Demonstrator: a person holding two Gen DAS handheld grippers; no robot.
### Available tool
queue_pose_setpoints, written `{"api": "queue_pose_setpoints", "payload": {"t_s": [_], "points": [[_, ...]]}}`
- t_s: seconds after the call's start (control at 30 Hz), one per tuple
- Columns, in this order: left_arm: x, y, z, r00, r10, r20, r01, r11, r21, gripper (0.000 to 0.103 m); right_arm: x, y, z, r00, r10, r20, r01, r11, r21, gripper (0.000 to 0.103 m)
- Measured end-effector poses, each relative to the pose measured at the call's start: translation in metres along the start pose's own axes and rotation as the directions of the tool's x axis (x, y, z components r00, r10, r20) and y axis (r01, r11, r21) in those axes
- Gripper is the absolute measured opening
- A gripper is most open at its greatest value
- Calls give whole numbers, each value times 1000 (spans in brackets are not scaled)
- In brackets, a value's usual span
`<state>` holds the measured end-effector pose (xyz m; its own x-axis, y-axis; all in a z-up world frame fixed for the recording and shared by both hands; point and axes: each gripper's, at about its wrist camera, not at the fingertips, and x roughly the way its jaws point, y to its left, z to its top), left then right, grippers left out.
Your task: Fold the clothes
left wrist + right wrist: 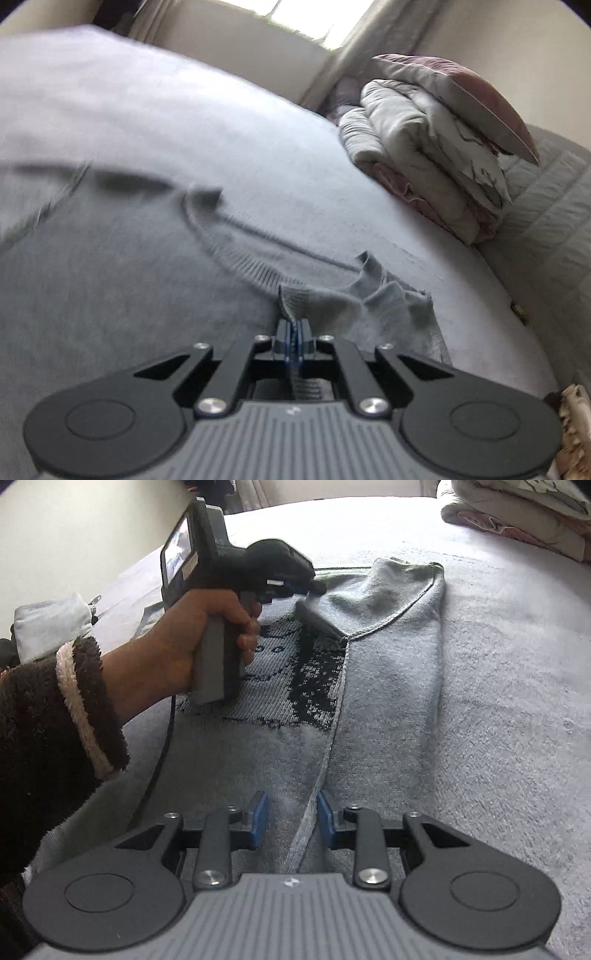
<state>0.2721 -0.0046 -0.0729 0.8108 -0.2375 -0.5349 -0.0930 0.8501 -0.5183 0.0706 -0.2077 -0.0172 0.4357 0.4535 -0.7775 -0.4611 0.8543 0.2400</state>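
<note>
Grey sweater (388,686) lies flat on bed (517,664), inside out, one side already folded inward.

Left tongs (294,325) clamped on thin ridge of sweater at neckline (236,229). Your bite is shallow; knit may slip out if you lift fast.

Right tongs (291,819) apart, pads either side of side seam (325,768), not pressing. Close too high and you catch top layer only — fold drags crooked.

Folded bedding stack (436,147) near; avoid sweeping cloth into it.
</note>
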Motion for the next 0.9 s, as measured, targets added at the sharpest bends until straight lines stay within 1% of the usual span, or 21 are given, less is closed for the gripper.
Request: {"api": "queue_pose_setpoints", "payload": {"t_s": [0.03,0.1,0.13,0.17,0.2,0.27,0.37,0.47,0.5,0.53,0.57,0.67,0.77,0.8,0.83,0.87,0.9], "points": [[-4,2,0,1000,-7,-4,7,1000,-19,8,-1,-1,0,1000,1,-2,-1,1000,7,32],[-13,7,0,1000,-22,-12,22,998,-53,22,-5,-3,-2,1000,8,-7,-8,1000,25,32],[-19,8,-1,1000,-27,-14,26,998,-60,25,-8,-4,-2,1000,14,-8,-13,999,33,32],[-25,9,-2,999,-29,-16,28,998,-59,33,-10,-4,-3,1000,20,-8,-20,999,39,32],[-31,9,-3,999,-31,-17,30,998,-59,37,-12,-5,-5,1000,26,-9,-26,999,45,32],[-37,10,-8,997,-48,-54,45,997,-68,37,-17,-5,-8,999,36,-13,-35,998,51,32],[-46,10,-17,990,-78,-119,68,994,-83,37,-24,0,-15,999,43,-22,-42,998,38,32],[-49,3,-25,986,-84,-146,75,995,-65,34,-33,7,-26,999,36,-34,-36,999,9,32],[-50,0,-28,985,-83,-151,76,996,-54,30,-36,8,-30,999,38,-39,-38,999,3,32],[-50,-3,-31,985,-75,-153,70,997,-35,21,-38,9,-35,998,40,-44,-40,999,-1,32],[-51,-7,-34,986,-61,-153,60,998,-11,6,-41,10,-39,998,41,-49,-41,999,-3,32],[-58,-13,-45,995,0,-98,4,999,40,5,-52,9,-56,997,46,-63,-46,999,5,32],[-62,-19,-52,997,44,-63,-38,994,106,6,-62,8,-73,994,71,-78,-70,997,21,32],[-63,-20,-54,997,51,-61,-43,992,120,9,-66,8,-79,993,80,-83,-78,997,25,32],[-64,-20,-55,997,47,-63,-39,992,124,9,-69,9,-84,993,79,-85,-78,997,18,32],[-67,-20,-56,997,40,-65,-32,992,122,13,-71,11,-88,994,71,-86,-71,997,4,32],[-72,-20,-56,997,29,-70,-21,993,114,22,-73,15,-92,995,55,-87,-56,998,-17,31]]}}
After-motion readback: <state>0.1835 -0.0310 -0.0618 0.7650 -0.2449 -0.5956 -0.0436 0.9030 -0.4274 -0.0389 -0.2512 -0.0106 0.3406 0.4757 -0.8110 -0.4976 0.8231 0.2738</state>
